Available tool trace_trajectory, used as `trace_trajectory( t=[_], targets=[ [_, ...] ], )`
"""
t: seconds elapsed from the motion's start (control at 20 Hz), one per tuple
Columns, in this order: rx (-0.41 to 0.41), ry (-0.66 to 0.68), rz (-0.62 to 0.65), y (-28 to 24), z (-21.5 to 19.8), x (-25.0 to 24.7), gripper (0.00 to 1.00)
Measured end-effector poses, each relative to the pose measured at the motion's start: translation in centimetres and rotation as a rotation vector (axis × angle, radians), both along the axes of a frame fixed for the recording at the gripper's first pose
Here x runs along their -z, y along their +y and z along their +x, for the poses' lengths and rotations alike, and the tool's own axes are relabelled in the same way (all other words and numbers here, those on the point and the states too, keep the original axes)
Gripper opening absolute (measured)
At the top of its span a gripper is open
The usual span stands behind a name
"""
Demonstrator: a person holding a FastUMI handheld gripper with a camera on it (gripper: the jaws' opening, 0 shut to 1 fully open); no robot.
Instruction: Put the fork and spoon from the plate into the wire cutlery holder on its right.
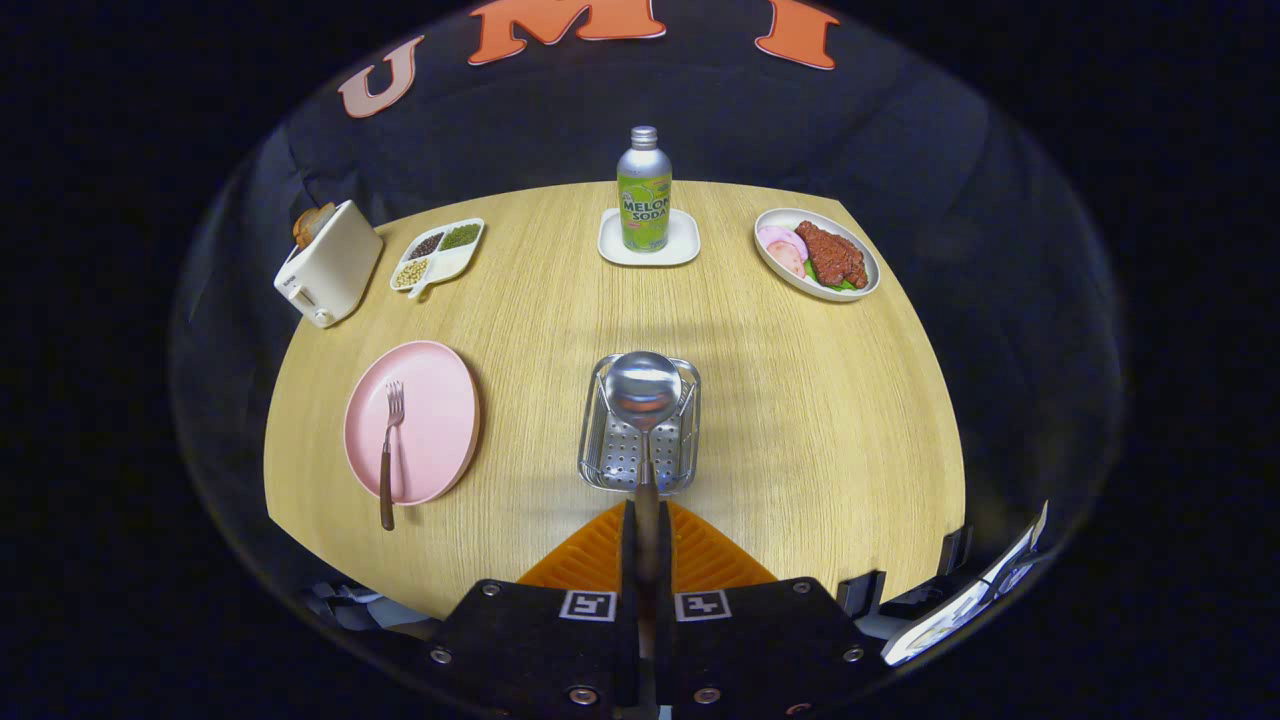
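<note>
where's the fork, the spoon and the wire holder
fork (388, 455), gripper view, on its neck, lying on the pink plate
spoon (642, 384), gripper view, on its bowl, held in the shut tongs (646, 525)
wire cutlery holder (612, 455), gripper view, on its perforated floor

The gripper (646, 520) clamps the spoon (643, 392) by its handle between both orange fingers (598, 553), bowl poised over the wire cutlery holder (640, 458) just ahead. Left of the fingers, the fork (388, 452) lies on the pink plate (430, 415).
</note>
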State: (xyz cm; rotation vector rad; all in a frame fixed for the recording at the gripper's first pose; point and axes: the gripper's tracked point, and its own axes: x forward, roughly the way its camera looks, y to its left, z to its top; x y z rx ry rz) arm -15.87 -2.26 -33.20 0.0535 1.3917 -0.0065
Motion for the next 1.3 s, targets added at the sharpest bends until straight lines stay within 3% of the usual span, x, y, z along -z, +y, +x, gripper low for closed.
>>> trace_trajectory(
  t=[0.2, 0.55, 0.95, 1.3],
  targets=[
    [-0.002, 0.023, -0.006, 0.0, 0.2, 0.4, 0.09],
    [0.030, -0.095, -0.003, 0.1, 3.4, -0.7, 0.10],
    [0.084, -0.534, -0.051, -0.5, 10.4, -7.7, 0.11],
    [0.143, -0.904, -0.065, -0.8, 13.5, -16.6, 0.17]
  ],
)
